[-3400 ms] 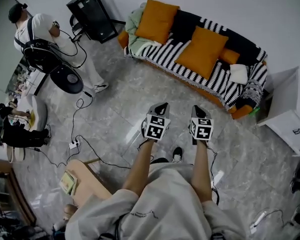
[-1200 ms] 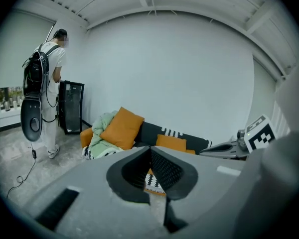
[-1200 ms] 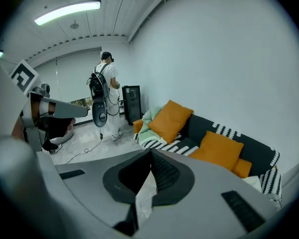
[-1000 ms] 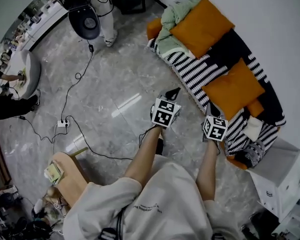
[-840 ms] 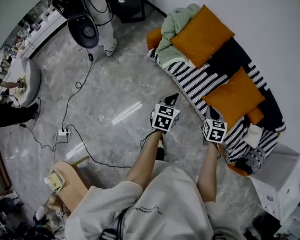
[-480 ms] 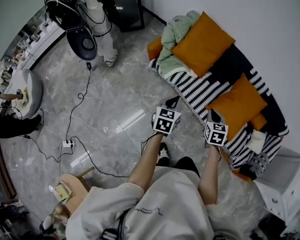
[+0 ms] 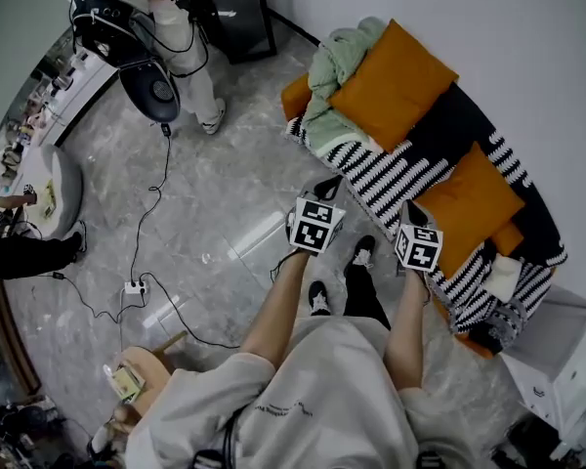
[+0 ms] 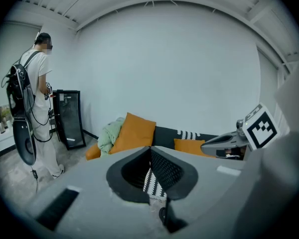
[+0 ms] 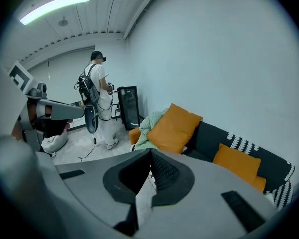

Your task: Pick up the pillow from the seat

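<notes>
Left gripper (image 7: 324,188) and right gripper (image 7: 411,211) are closed, empty. The pillow (image 7: 469,198) lies just beyond the right gripper, toward the sofa's (image 7: 386,176) right end.

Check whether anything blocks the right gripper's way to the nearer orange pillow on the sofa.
Nothing visible does. The right gripper, shut and empty, is near the front edge of the striped throw; only bare throw lies between it and the pillow.
</notes>
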`<state>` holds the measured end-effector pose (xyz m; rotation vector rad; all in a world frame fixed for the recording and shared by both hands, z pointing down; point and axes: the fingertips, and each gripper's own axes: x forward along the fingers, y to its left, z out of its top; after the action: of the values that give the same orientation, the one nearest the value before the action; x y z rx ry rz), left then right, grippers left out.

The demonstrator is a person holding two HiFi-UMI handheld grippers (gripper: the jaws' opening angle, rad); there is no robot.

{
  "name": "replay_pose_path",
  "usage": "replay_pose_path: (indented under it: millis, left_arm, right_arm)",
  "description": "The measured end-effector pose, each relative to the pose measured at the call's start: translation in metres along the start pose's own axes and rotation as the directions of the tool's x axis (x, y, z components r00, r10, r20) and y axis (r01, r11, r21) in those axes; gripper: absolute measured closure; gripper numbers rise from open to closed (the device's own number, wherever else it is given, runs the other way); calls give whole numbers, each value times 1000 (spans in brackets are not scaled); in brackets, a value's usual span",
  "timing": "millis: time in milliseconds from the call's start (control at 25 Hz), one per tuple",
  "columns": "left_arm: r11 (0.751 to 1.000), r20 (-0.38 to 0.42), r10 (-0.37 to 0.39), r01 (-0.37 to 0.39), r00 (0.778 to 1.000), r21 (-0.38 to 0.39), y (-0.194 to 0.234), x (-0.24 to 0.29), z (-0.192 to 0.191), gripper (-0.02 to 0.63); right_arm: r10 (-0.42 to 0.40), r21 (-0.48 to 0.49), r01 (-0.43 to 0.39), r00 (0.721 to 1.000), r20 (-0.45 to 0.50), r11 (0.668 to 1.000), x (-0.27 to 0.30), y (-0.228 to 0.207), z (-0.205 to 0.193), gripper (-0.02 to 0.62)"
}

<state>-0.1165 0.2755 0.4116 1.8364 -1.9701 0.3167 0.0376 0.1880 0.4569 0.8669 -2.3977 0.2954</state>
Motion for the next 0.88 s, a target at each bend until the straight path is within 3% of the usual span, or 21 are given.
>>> replay_pose_path:
  millis: [320,520,640,880]
  left_arm:
    - [999,-30,26,-27,999,-18,25,66,16,595]
    - [996,-10,80,-80,997,-41,51,104,55,595]
    - [994,-8,109,-109,994,-31,53,132,69,595]
    - [997,-41,82,-82,996,16,39,189,97,595]
  right_arm:
    - [9,7,-8,1000,-15,1000,68,-45,36,589]
    - [66,29,-67,998,17,997,106,-60,80,589]
    - [97,19,-98,995,15,995,122,-76,86,589]
    - [72,79,-72,997,-5,994,146,-135,89,589]
